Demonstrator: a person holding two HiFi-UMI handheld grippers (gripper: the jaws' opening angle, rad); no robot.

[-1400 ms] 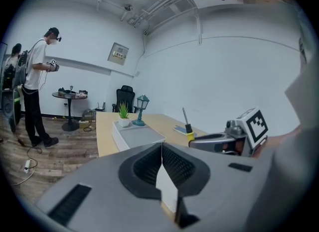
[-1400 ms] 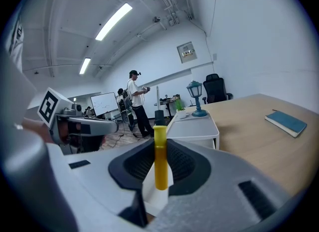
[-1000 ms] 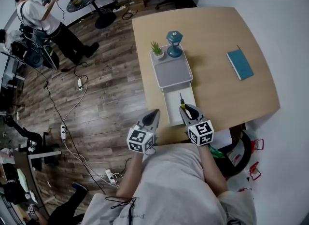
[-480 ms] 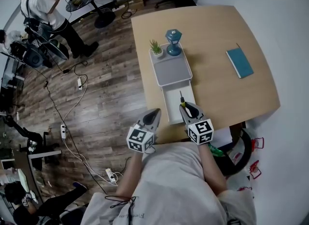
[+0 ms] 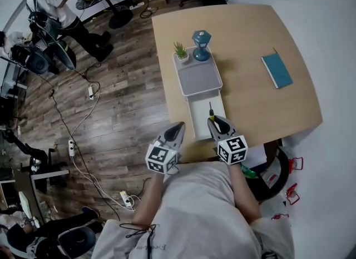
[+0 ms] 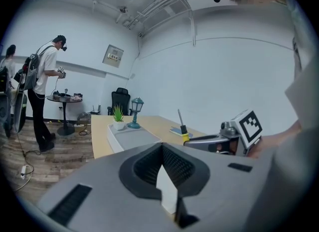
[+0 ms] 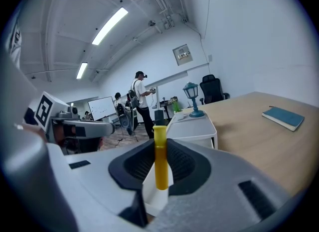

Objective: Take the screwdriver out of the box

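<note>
A screwdriver (image 7: 160, 159) with a yellow handle stands upright between the jaws of my right gripper (image 7: 160, 144), which is shut on the handle. In the head view the right gripper (image 5: 214, 121) is over the near end of the pulled-out white drawer (image 5: 200, 120), and the screwdriver (image 5: 211, 113) has its dark shaft pointing away from me. The drawer belongs to a white box (image 5: 199, 78) with a grey top. My left gripper (image 5: 178, 126) is held left of the drawer over the table edge, shut and empty. In the left gripper view its jaws meet, and the screwdriver (image 6: 182, 126) sticks up from the right gripper.
A small potted plant (image 5: 181, 52) and a teal lamp (image 5: 201, 46) stand at the far end of the box. A blue notebook (image 5: 276, 71) lies at the right on the wooden table (image 5: 250, 35). A person (image 5: 53, 8) stands far left; cables cross the floor.
Both grippers and the screwdriver have stayed where they were. Only the person in the background has shifted.
</note>
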